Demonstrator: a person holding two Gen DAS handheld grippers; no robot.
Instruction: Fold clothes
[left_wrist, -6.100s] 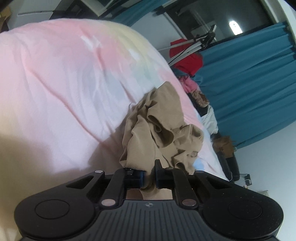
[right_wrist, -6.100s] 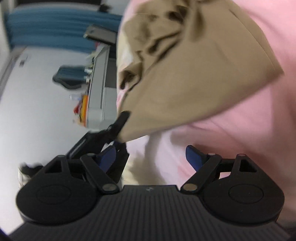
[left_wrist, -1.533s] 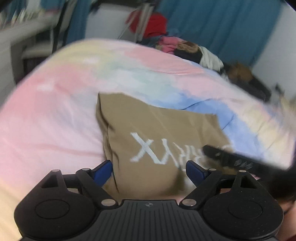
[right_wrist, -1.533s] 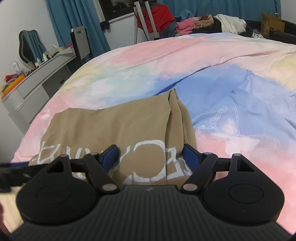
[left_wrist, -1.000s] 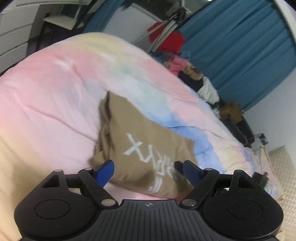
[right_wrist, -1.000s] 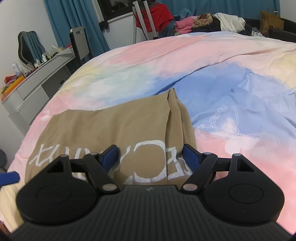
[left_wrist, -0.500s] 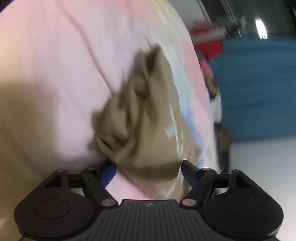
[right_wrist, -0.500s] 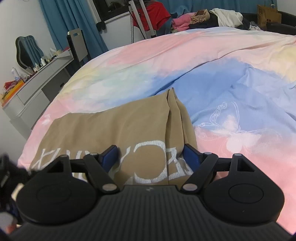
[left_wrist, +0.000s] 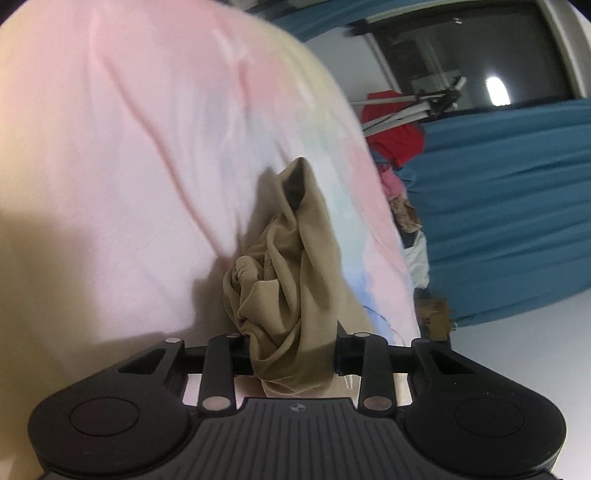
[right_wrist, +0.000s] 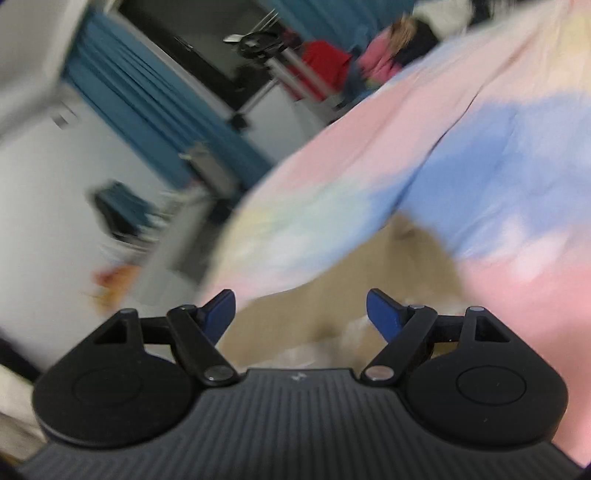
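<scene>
Tan garment (left_wrist: 295, 280) lies bunched on the pastel bed cover (left_wrist: 129, 166); folding looks barely begun.
Left hand-held gripper (left_wrist: 291, 347) is closing its jaws on a gathered wad of the cloth. Right hand-held gripper (right_wrist: 299, 314) hangs spread wide above the garment, gripping nothing.

a pastel bedspread (left_wrist: 147, 147) fills the left; teal curtains (left_wrist: 509, 206) hang at right below a dark window (left_wrist: 472, 55), white wall (right_wrist: 44, 206) elsewhere.
</scene>
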